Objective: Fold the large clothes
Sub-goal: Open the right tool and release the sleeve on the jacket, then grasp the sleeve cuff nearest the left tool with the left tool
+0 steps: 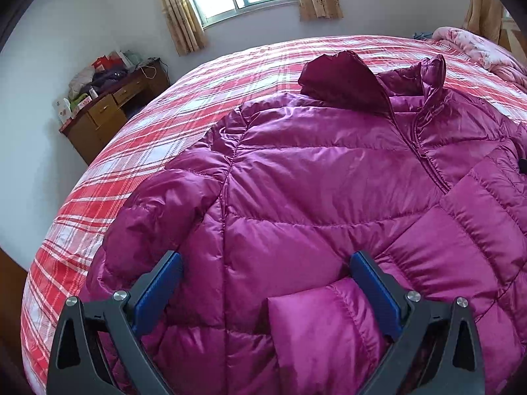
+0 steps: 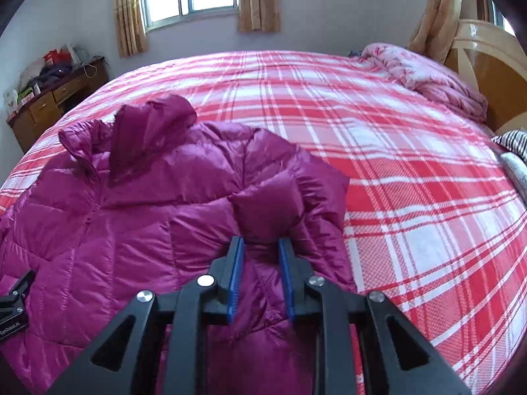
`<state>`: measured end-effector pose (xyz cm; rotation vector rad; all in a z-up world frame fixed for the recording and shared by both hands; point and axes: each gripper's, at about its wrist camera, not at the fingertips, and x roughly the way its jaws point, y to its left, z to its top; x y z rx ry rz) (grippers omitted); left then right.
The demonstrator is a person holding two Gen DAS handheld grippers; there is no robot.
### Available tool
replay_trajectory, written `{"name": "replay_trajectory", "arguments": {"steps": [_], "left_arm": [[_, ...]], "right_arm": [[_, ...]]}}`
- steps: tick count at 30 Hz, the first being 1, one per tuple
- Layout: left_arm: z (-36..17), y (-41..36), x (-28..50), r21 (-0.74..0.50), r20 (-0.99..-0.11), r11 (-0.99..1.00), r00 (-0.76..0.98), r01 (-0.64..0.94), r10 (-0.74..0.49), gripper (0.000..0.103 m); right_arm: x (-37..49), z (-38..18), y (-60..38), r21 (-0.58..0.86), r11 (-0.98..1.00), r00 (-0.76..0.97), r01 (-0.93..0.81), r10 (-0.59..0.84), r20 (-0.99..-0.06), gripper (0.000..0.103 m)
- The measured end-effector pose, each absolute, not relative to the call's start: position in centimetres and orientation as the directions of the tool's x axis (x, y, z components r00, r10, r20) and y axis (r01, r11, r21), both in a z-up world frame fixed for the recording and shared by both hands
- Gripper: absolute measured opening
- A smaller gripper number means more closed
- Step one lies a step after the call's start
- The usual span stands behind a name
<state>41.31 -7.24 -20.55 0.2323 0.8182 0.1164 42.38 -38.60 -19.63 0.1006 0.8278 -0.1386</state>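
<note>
A magenta puffer jacket (image 1: 313,177) lies front up on the bed, zipped, with its hood (image 1: 342,79) at the far end. It also shows in the right wrist view (image 2: 131,217). My left gripper (image 1: 265,263) is open, jaws wide, just above the jacket's lower body, with a sleeve cuff (image 1: 316,326) lying between the fingers. My right gripper (image 2: 261,247) is shut on the jacket's right sleeve (image 2: 273,210), lifted and bunched over the jacket's right side. The left gripper's body (image 2: 13,299) shows at the left edge of the right wrist view.
The bed has a red and white plaid cover (image 2: 395,164). A pink quilt (image 2: 428,79) is heaped by the headboard (image 2: 487,52). A wooden desk (image 1: 112,108) with clutter stands left by the wall. A striped cloth (image 2: 513,141) lies at the bed's right edge.
</note>
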Motion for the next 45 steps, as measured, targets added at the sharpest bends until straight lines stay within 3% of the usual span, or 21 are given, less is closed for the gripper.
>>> {"name": "replay_trajectory", "arguments": {"steps": [19,20,23,27,33,45], "left_arm": [[-21.4,-6.9,42.1,0.211,-0.733,0.977,0.661,-0.001,0.159,0.102],[-21.4,-6.8,42.2,0.206,-0.735,0.979,0.660,-0.001,0.155,0.102],[-21.4,-6.7,42.2,0.194,-0.739,0.981,0.658,0.000,0.146,0.102],[-21.3,-6.6,42.2,0.187,-0.741,0.982,0.657,0.001,0.140,0.102],[-21.3,-6.5,42.2,0.186,-0.740,0.982,0.657,0.001,0.140,0.102],[-21.1,-6.3,42.2,0.166,-0.745,0.986,0.655,0.002,0.124,0.102]], "right_arm": [[42.6,-19.5,-37.4,-0.067,0.983,0.648,0.171,-0.163,-0.744,0.025],[42.4,-19.1,-37.3,-0.075,0.982,0.647,0.175,-0.172,-0.743,0.031],[40.3,-17.0,-36.8,-0.013,0.985,0.672,0.172,-0.127,-0.730,0.065],[37.1,-15.6,-34.5,-0.043,0.992,0.698,0.115,-0.112,-0.708,0.067],[36.6,-20.0,-33.5,-0.065,0.993,0.625,0.103,-0.116,-0.772,0.068],[36.8,-21.0,-32.9,-0.120,0.987,0.622,0.107,-0.161,-0.766,0.071]]}}
